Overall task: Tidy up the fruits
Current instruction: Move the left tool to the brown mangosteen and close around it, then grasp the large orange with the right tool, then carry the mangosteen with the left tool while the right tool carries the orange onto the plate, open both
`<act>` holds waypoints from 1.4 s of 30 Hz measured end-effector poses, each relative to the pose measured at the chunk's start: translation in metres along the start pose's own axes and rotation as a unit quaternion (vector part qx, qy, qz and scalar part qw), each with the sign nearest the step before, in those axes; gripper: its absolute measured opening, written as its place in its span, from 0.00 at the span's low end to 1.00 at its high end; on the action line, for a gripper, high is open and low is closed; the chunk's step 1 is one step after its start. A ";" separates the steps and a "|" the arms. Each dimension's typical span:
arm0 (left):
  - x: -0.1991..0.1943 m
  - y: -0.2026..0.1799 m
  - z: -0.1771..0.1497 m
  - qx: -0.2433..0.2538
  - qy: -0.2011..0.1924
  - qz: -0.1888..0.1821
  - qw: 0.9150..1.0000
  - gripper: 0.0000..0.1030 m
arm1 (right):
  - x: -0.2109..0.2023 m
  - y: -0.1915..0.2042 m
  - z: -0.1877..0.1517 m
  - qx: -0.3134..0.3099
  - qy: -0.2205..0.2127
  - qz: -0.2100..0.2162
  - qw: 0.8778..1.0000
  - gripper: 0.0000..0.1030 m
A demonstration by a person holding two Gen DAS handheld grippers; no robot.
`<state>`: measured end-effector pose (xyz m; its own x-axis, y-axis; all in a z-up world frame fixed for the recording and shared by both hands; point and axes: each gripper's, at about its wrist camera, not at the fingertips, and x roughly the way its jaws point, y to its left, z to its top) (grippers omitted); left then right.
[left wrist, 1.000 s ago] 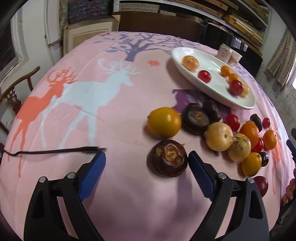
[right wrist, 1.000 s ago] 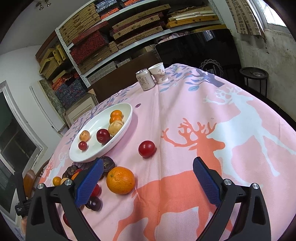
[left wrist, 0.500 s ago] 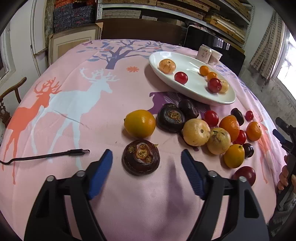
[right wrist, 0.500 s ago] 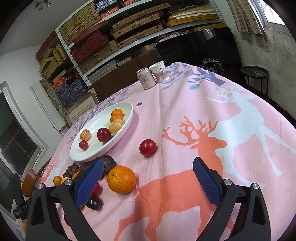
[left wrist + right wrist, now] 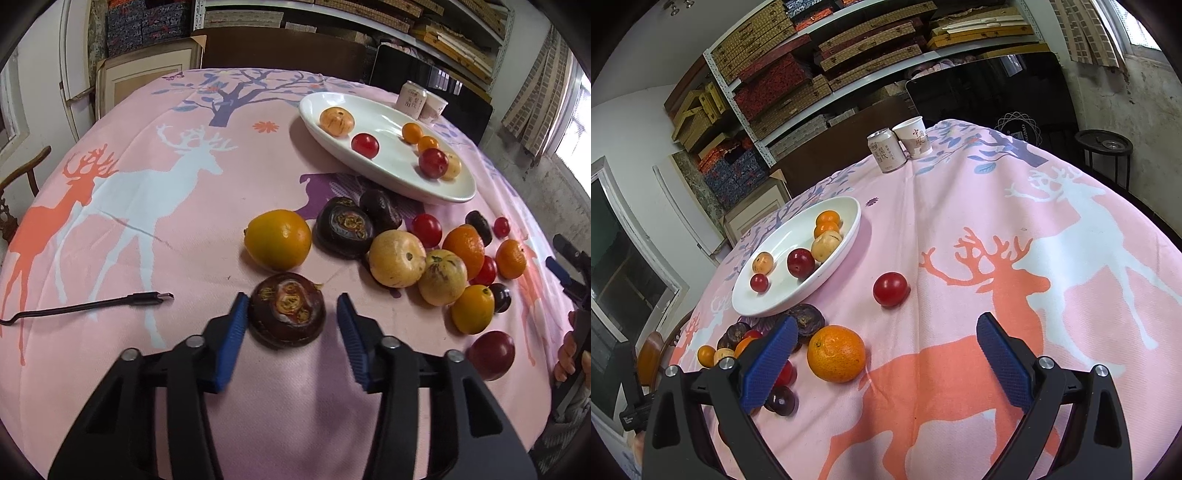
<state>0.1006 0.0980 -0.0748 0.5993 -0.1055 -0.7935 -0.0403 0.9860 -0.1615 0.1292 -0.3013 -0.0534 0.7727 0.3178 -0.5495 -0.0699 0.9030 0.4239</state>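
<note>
A dark brown, wrinkled round fruit (image 5: 286,314) lies on the pink deer tablecloth between the fingers of my left gripper (image 5: 291,297). Its jaws are closing: the left pad is at the fruit's side, while a small gap remains at the right pad. A yellow-orange fruit (image 5: 277,239) sits just beyond. A pile of mixed fruit (image 5: 436,266) spreads to the right, below a white oval plate (image 5: 369,173) holding several fruits. My right gripper (image 5: 886,319) hovers open and empty over the cloth, with an orange (image 5: 836,352) by its left finger and a red plum (image 5: 891,289) ahead.
A black cable (image 5: 92,304) lies on the cloth left of the left gripper. A drink can (image 5: 886,149) and a paper cup (image 5: 914,136) stand at the far table edge. A hand (image 5: 569,354) shows at the right edge of the left wrist view. Shelves and a chair surround the table.
The left jaws have narrowed from wide to close around the dark fruit, which now sits centred between them. The right gripper's view is unchanged.
</note>
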 end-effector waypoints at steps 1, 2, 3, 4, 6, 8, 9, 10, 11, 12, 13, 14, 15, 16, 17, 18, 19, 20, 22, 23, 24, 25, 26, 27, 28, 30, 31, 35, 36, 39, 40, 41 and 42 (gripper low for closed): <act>-0.001 0.002 0.000 -0.004 -0.001 -0.013 1.000 0.40 | 0.000 0.001 0.000 -0.002 0.001 0.001 1.000 0.95; -0.001 0.003 -0.001 -0.005 -0.003 -0.016 1.000 0.40 | 0.001 0.001 0.000 -0.003 0.004 0.001 1.000 0.95; -0.003 0.002 -0.001 -0.005 -0.005 -0.017 1.000 0.40 | 0.003 0.002 0.000 -0.007 0.010 0.001 1.000 0.95; -0.003 0.001 -0.001 -0.004 -0.007 -0.018 1.000 0.40 | 0.004 0.004 -0.001 -0.012 0.016 0.001 1.000 0.95; -0.005 0.001 -0.001 -0.003 -0.011 -0.018 1.000 0.40 | 0.008 0.014 -0.003 -0.037 0.030 0.003 0.999 0.95; -0.005 0.001 -0.001 -0.006 -0.012 -0.019 1.000 0.40 | 0.011 0.027 -0.006 -0.072 0.040 -0.003 0.997 0.95; -0.006 0.002 -0.001 -0.007 -0.012 -0.019 1.000 0.40 | 0.013 0.036 -0.007 -0.094 0.046 -0.008 0.995 0.95; -0.006 0.002 -0.001 -0.008 -0.013 -0.020 1.000 0.40 | 0.015 0.041 -0.009 -0.108 0.050 -0.014 0.993 0.95; -0.006 0.002 -0.001 -0.008 -0.013 -0.021 1.000 0.40 | 0.017 0.046 -0.010 -0.120 0.054 -0.020 0.991 0.95; -0.006 0.002 -0.001 -0.008 -0.013 -0.020 1.000 0.40 | 0.020 0.050 -0.011 -0.131 0.062 -0.030 0.989 0.95; -0.006 0.002 -0.001 -0.007 -0.013 -0.021 1.000 0.40 | 0.024 0.053 -0.012 -0.138 0.072 -0.039 0.987 0.95; -0.006 0.002 -0.001 -0.007 -0.013 -0.021 1.000 0.40 | 0.027 0.054 -0.013 -0.141 0.080 -0.044 0.986 0.95; -0.007 0.002 -0.001 -0.007 -0.012 -0.021 1.000 0.40 | 0.032 0.055 -0.014 -0.145 0.092 -0.052 0.984 0.95; -0.007 0.002 -0.002 -0.007 -0.013 -0.021 1.000 0.40 | 0.034 0.055 -0.015 -0.147 0.097 -0.056 0.983 0.95; -0.007 0.002 -0.002 -0.007 -0.013 -0.022 1.000 0.40 | 0.036 0.057 -0.016 -0.151 0.102 -0.059 0.982 0.94; -0.007 0.002 -0.002 -0.007 -0.014 -0.023 1.000 0.40 | 0.037 0.059 -0.016 -0.156 0.105 -0.063 0.980 0.92; -0.008 0.002 -0.002 -0.006 -0.015 -0.023 1.000 0.40 | 0.038 0.061 -0.017 -0.162 0.106 -0.067 0.979 0.91; -0.007 0.002 -0.002 -0.006 -0.015 -0.024 1.000 0.40 | 0.039 0.063 -0.018 -0.167 0.109 -0.070 0.977 0.91; -0.007 0.002 -0.002 -0.007 -0.014 -0.023 1.000 0.40 | 0.044 0.066 -0.021 -0.171 0.122 -0.066 0.975 0.89; -0.008 0.002 -0.002 -0.007 -0.014 -0.023 1.000 0.40 | 0.048 0.067 -0.021 -0.170 0.129 -0.062 0.975 0.84; -0.008 0.002 -0.002 -0.008 -0.014 -0.023 1.000 0.40 | 0.050 0.067 -0.021 -0.164 0.135 -0.056 0.976 0.81; -0.008 0.002 -0.003 -0.009 -0.013 -0.023 1.000 0.40 | 0.051 0.066 -0.019 -0.154 0.136 -0.050 0.977 0.80; -0.007 0.002 -0.003 -0.009 -0.012 -0.023 1.000 0.40 | 0.052 0.065 -0.018 -0.147 0.135 -0.047 0.979 0.80; -0.007 0.003 -0.003 -0.010 -0.011 -0.024 1.000 0.40 | 0.052 0.062 -0.016 -0.134 0.131 -0.040 0.981 0.79; -0.007 0.002 -0.003 -0.010 -0.009 -0.024 1.000 0.40 | 0.052 0.060 -0.014 -0.123 0.127 -0.038 0.984 0.79; -0.005 0.003 -0.003 -0.010 -0.007 -0.024 1.000 0.40 | 0.056 0.056 -0.012 -0.104 0.131 -0.037 0.985 0.69; -0.005 0.003 -0.003 -0.010 -0.006 -0.025 1.000 0.40 | 0.059 0.054 -0.012 -0.098 0.137 -0.038 0.985 0.65; -0.004 0.003 -0.003 -0.010 -0.004 -0.025 1.000 0.40 | 0.058 0.058 -0.013 -0.107 0.137 -0.032 0.984 0.46; -0.003 0.004 -0.003 -0.011 -0.004 -0.025 1.000 0.40 | 0.056 0.063 -0.014 -0.119 0.130 -0.037 0.984 0.46; -0.006 0.002 -0.004 -0.006 -0.014 -0.034 0.999 0.40 | 0.046 0.071 -0.017 -0.137 0.113 -0.034 0.983 0.46; -0.009 0.001 -0.005 -0.001 -0.019 -0.036 0.999 0.40 | 0.042 0.071 -0.019 -0.134 0.111 -0.029 0.984 0.46; -0.010 -0.002 -0.006 0.007 -0.022 -0.035 0.999 0.40 | 0.038 0.070 -0.022 -0.129 0.112 -0.021 0.985 0.46; -0.012 -0.006 -0.007 0.016 -0.024 -0.032 0.999 0.40 | 0.036 0.068 -0.026 -0.124 0.116 -0.012 0.985 0.46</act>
<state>0.0880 0.0928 -0.0691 0.6369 -0.1626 -0.7536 0.0244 0.9813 -0.1910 0.1361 -0.2210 -0.0633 0.6126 0.3281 -0.7191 -0.2277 0.9445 0.2369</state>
